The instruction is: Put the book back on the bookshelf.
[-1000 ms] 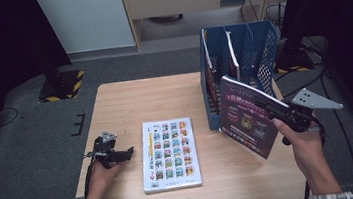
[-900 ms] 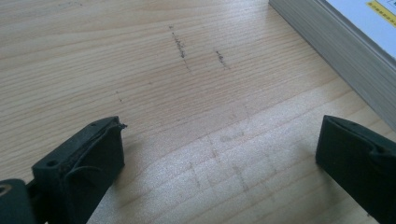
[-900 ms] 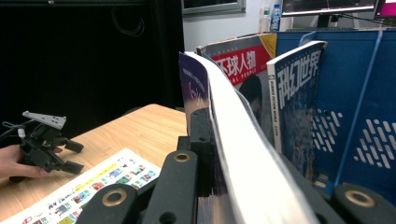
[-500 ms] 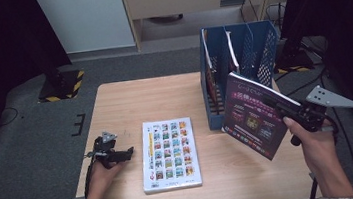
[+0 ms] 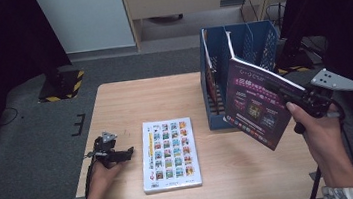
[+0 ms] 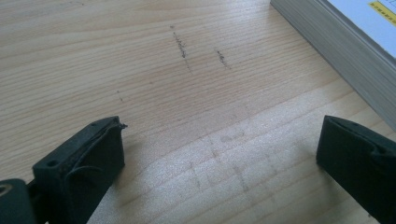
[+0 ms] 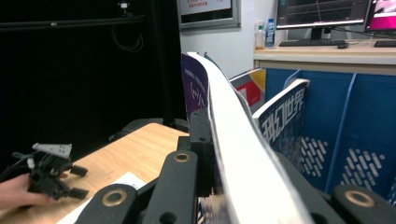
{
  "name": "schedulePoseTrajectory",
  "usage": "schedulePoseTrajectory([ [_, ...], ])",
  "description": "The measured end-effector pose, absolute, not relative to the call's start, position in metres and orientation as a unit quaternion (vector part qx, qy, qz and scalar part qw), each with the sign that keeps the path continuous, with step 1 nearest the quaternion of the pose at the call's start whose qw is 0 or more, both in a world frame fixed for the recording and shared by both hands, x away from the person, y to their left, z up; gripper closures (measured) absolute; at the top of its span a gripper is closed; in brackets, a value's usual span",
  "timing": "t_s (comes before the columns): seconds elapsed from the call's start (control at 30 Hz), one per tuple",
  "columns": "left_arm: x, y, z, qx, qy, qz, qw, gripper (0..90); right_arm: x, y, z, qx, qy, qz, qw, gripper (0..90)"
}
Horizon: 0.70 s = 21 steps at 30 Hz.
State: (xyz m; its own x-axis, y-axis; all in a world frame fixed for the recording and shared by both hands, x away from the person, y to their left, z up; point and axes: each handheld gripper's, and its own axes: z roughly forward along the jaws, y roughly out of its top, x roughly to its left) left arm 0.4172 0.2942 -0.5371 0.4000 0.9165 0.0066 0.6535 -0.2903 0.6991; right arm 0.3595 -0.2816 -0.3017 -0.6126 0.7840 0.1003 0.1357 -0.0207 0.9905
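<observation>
The right gripper (image 5: 292, 97) has its jaws clamped on the purple magazine's (image 5: 255, 103) right edge. Thin and floppy, it bows; a grip near the spine suits it. The left gripper's (image 5: 120, 155) jaws rest open on the tabletop (image 5: 164, 93).

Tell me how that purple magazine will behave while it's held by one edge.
The purple magazine, clamped in the right gripper, will probably flop: its pages already bow. It seems light, lifted one-handed. The glossy-looking cover may slip.
</observation>
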Motion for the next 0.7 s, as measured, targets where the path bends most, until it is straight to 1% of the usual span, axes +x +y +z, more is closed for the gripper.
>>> schedulePoseTrajectory([
  [0.27,0.417,0.294,-0.537,0.774,0.509,0.211,0.312,0.0,0.365,-0.286,-0.287,0.366,0.646,0.610,0.276,83.9],
  [0.5,0.417,0.294,-0.537,0.773,0.510,0.212,0.312,0.0,0.367,-0.291,-0.282,0.377,0.645,0.601,0.286,84.0],
  [0.7,0.417,0.294,-0.537,0.773,0.510,0.212,0.312,0.0,0.369,-0.295,-0.279,0.387,0.642,0.588,0.303,83.9],
])
